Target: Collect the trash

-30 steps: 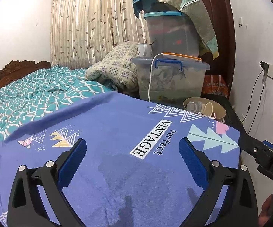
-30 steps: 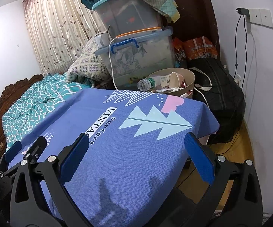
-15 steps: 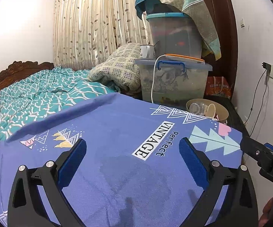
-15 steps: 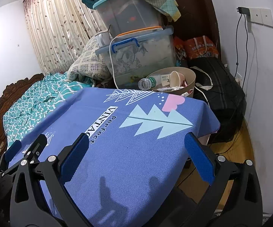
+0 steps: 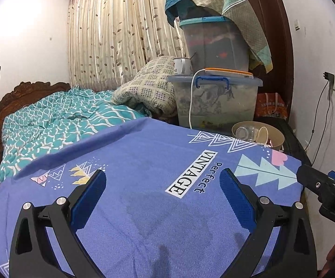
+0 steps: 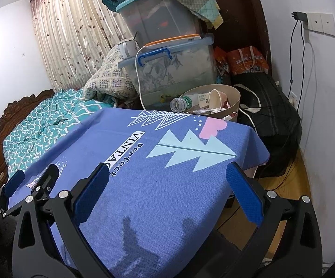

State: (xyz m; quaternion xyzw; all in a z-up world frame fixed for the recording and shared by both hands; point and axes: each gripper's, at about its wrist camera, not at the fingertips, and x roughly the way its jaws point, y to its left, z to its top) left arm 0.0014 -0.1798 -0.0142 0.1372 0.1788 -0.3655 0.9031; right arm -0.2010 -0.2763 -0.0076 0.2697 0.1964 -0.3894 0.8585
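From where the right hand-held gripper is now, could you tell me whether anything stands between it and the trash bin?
Nothing visible does. The open right hand-held gripper hovers over bare blue tablecloth, and the beige trash bin, holding a plastic bottle and paper cup, sits just past the table's far edge.

I see a bedroom with white walls, a leaf-patterned curtain, a carved wooden bed under a teal quilt, a blue-clothed table, and a wooden floor.
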